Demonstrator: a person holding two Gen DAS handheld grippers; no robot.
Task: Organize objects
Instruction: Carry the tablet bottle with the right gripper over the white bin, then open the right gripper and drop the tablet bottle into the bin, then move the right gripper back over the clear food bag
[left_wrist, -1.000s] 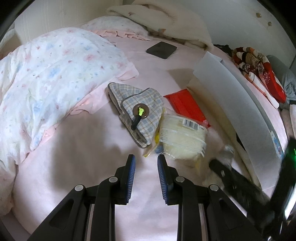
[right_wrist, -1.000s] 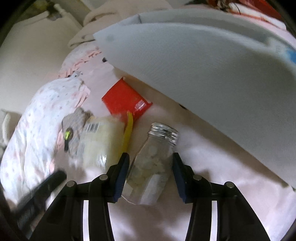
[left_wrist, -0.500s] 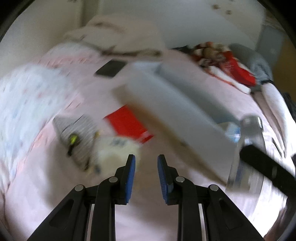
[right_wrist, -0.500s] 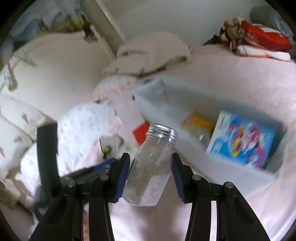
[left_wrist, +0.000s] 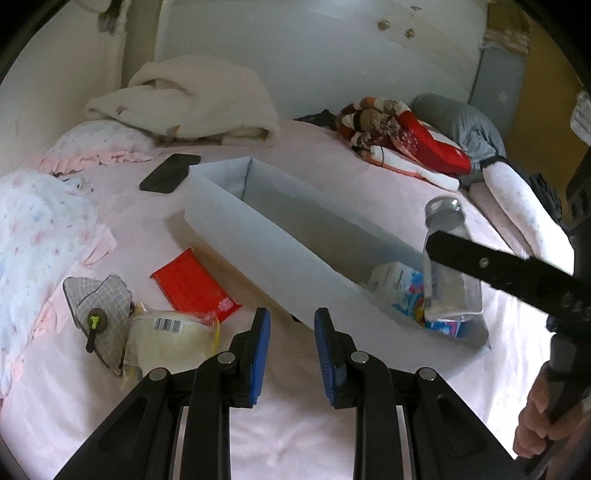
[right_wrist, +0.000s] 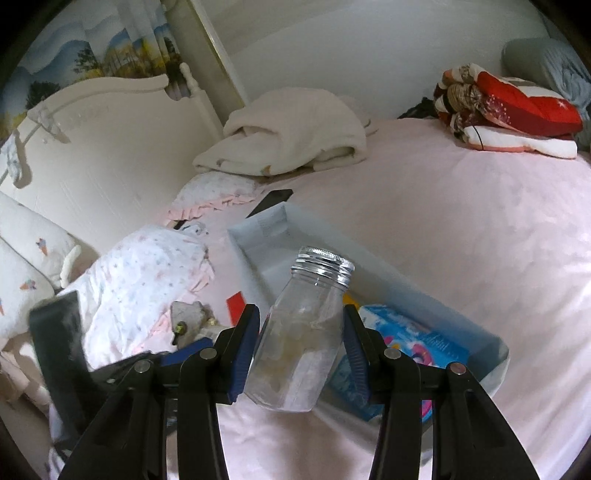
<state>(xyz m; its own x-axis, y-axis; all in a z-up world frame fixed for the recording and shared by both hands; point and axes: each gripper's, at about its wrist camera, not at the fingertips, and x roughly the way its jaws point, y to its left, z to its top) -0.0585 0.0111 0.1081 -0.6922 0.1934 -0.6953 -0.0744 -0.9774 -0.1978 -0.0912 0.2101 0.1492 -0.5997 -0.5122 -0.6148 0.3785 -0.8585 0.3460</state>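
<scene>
My right gripper (right_wrist: 299, 323) is shut on a clear glass jar (right_wrist: 301, 332) with a silver screw lid, held tilted in the air above the near end of a long grey bin (right_wrist: 424, 295). The jar (left_wrist: 448, 266) and bin (left_wrist: 266, 236) also show in the left wrist view. A colourful blue box (right_wrist: 413, 343) lies in the bin. My left gripper (left_wrist: 291, 332) is open and empty above the pink bed, just in front of the bin. A red packet (left_wrist: 194, 286), a pale food pack (left_wrist: 170, 339) and a checked cloth pouch (left_wrist: 99, 317) lie left of the bin.
A black phone (left_wrist: 170, 172) lies beyond the bin. A floral duvet (left_wrist: 37, 236) is heaped at the left, a cream blanket (left_wrist: 192, 99) at the back, a red patterned bundle (left_wrist: 402, 136) at the back right. The headboard (right_wrist: 92, 147) stands left.
My right gripper lifted the jar off the bed and carried it up over the bin. My left gripper rose and swung right, so the whole bin now shows.
</scene>
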